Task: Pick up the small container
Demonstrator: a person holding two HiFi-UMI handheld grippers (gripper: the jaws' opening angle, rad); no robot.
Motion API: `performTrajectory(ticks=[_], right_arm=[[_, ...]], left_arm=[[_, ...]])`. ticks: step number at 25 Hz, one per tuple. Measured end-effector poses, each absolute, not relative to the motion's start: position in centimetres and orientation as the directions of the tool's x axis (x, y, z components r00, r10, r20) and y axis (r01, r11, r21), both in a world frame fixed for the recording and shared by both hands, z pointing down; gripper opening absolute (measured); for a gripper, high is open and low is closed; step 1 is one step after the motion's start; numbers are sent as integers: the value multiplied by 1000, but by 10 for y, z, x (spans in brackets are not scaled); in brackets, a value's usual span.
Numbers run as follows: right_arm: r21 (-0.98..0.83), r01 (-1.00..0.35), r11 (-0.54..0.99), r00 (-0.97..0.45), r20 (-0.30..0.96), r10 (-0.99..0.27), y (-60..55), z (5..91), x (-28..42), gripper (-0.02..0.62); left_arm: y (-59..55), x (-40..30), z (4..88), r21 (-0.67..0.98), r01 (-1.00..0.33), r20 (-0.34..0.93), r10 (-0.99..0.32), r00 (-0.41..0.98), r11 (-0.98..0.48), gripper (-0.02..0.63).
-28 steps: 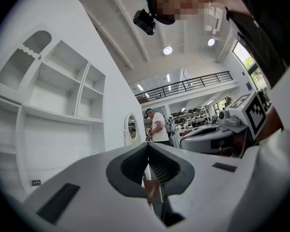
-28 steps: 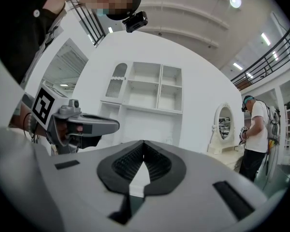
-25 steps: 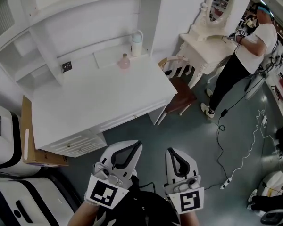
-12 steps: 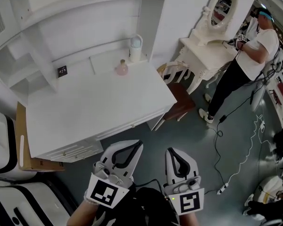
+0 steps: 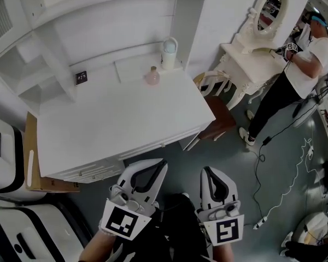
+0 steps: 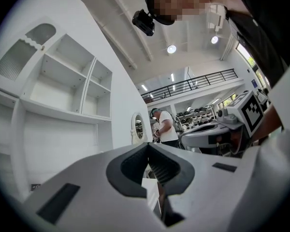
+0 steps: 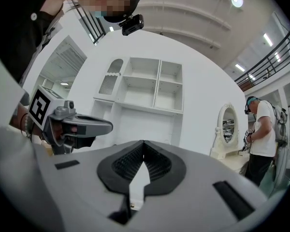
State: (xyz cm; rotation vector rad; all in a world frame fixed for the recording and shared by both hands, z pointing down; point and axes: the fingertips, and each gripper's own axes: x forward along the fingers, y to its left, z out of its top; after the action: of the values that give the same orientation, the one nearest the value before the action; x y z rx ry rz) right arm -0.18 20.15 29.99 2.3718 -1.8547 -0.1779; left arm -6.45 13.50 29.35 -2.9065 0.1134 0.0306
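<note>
1 rounded pink container [image 5: 152,76], narrow neck, on smooth white desk [image 5: 115,124].

White handheld grippers, black clothing

The left gripper [image 5: 162,164] and right gripper [image 5: 208,170] have white shells, black ribbed pads [image 7: 127,164] lining the jaws, and black-and-white marker cubes [image 5: 123,223]; black sleeves [image 5: 172,239].

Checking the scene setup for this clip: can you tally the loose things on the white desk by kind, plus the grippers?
Small pink bottle: 1
Tall white jug: 1
Small dark square object: 1
Handheld grippers: 2, the left gripper and the right gripper, both shut and empty
Total: 5
</note>
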Motion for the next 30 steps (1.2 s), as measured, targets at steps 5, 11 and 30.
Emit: performTrajectory(ticks=[5, 11, 30], right_arm=[[174, -965, -199, 198, -20, -980, 191, 299, 2, 2], [164, -976, -146, 144, -25, -989, 170, 301, 18, 0], [156, -984, 89, -91, -7, -996, 84, 307, 133, 0]], left_arm=[[126, -65, 294, -230, -124, -30, -120, 992, -965, 2], [107, -55, 294, -233, -195, -24, -195, 980, -953, 2], [42, 61, 297, -220, -358, 1, -368, 930, -907, 2]])
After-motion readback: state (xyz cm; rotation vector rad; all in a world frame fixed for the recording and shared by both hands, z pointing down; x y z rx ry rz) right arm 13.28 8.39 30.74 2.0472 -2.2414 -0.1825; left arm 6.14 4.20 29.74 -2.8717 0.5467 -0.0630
